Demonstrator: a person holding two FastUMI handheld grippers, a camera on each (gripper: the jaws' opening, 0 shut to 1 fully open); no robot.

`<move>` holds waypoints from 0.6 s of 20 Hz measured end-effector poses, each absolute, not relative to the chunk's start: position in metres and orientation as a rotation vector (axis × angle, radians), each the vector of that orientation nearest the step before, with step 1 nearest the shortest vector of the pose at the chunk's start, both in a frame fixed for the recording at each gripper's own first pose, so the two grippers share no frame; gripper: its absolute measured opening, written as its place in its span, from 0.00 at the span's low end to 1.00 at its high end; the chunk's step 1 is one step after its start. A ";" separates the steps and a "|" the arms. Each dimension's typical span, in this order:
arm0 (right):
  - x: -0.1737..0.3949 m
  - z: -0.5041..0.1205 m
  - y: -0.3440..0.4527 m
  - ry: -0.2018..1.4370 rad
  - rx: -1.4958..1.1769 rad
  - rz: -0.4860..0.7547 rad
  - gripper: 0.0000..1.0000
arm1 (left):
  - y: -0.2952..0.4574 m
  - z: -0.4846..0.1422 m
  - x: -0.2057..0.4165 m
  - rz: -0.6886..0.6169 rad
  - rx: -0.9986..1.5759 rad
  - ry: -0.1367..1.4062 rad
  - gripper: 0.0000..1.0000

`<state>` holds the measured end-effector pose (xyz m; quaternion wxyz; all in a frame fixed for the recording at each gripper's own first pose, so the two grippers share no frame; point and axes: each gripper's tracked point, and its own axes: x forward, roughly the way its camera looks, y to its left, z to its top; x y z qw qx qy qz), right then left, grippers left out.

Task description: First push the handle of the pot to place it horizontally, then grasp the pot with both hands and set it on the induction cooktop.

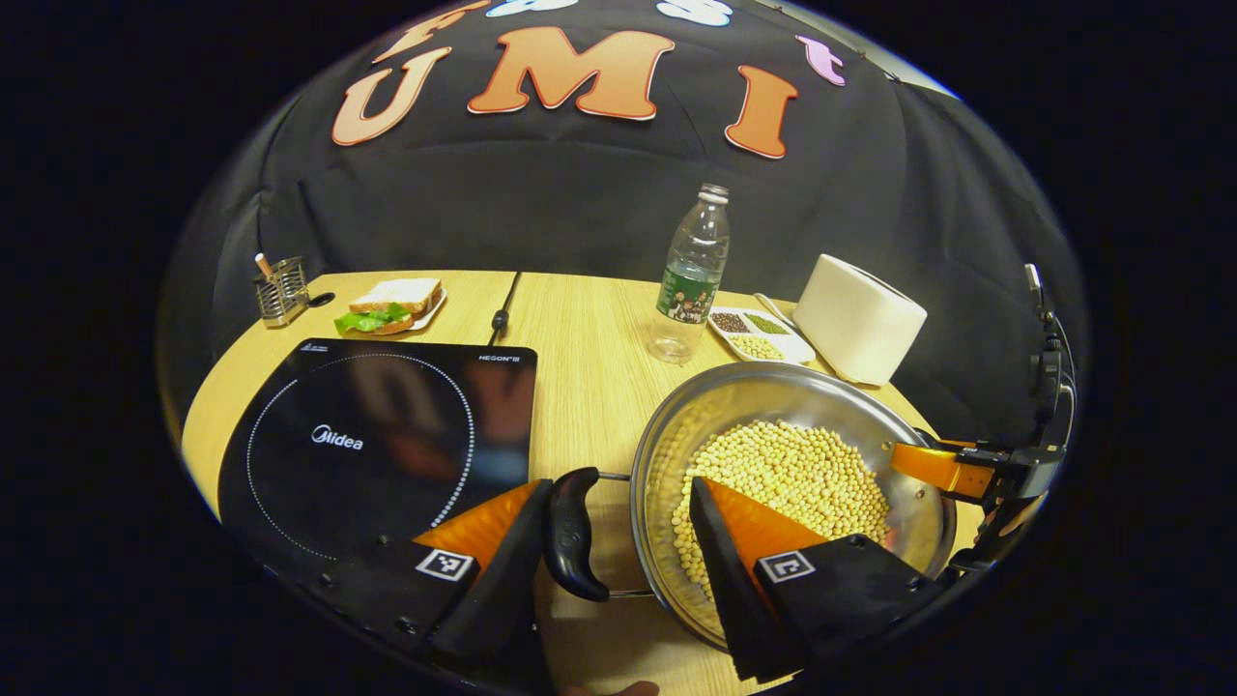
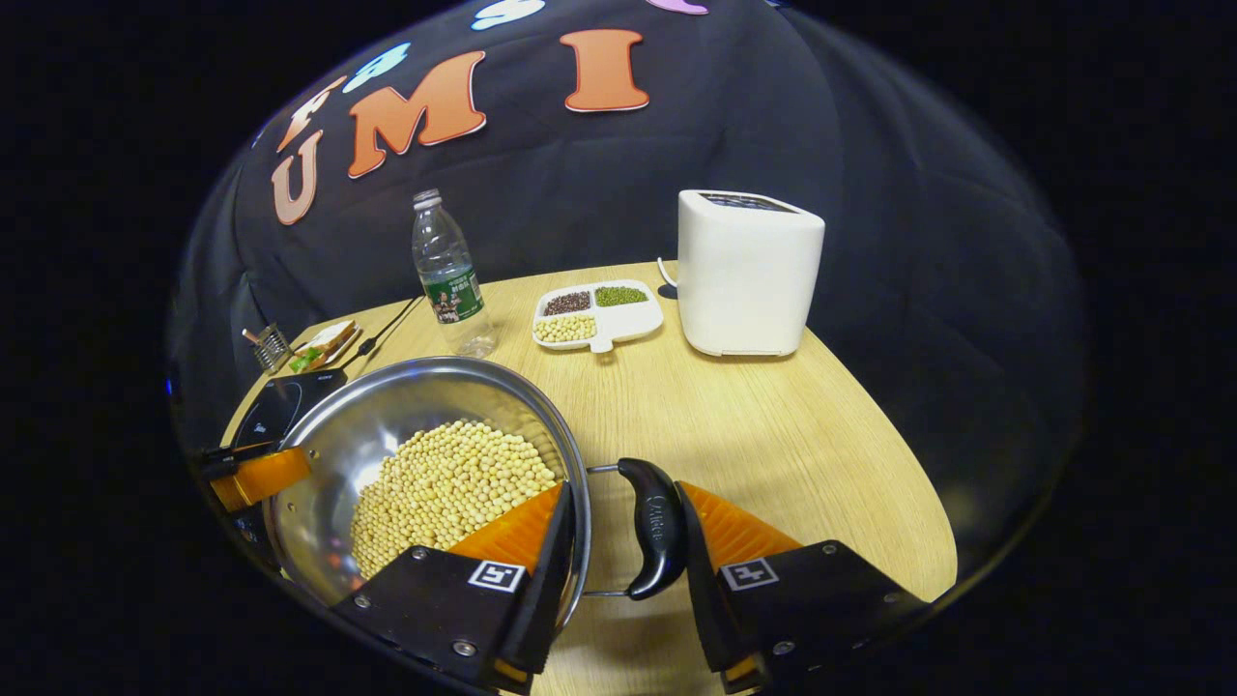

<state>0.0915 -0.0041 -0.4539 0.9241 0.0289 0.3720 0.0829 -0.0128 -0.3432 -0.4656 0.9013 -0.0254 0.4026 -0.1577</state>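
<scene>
A steel pot full of soybeans stands on the wooden table, right of the black induction cooktop. My left gripper straddles the pot's left black handle. One finger touches the handle; the other hangs inside above the beans, a gap off the wall. My right gripper is shut across the opposite handle and the rim of the pot, one finger inside, one against the handle. The cooktop lies beyond the pot.
Behind the pot stand a plastic bottle, a divided dish of beans and a white appliance. A sandwich plate and a wire holder sit behind the cooktop. A cable runs along the table.
</scene>
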 end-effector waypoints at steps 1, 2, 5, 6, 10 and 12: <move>0.092 -0.454 -0.007 0.762 0.056 0.165 0.59 | -0.343 -0.469 -0.013 -0.316 -0.039 0.840 0.92; 0.092 -0.454 -0.009 0.761 0.057 0.159 0.59 | -0.340 -0.473 -0.012 -0.298 -0.021 0.848 0.89; 0.091 -0.453 -0.010 0.760 0.058 0.152 0.59 | -0.342 -0.473 -0.010 -0.292 -0.041 0.864 0.61; 0.091 -0.453 -0.010 0.762 0.060 0.145 0.59 | -0.342 -0.472 -0.012 -0.291 -0.031 0.858 0.59; 0.087 -0.453 -0.008 0.790 0.092 0.130 0.58 | -0.343 -0.469 -0.009 -0.293 -0.006 0.863 0.57; 0.084 -0.451 -0.007 0.803 0.102 0.124 0.52 | -0.341 -0.467 -0.009 -0.298 -0.002 0.869 0.57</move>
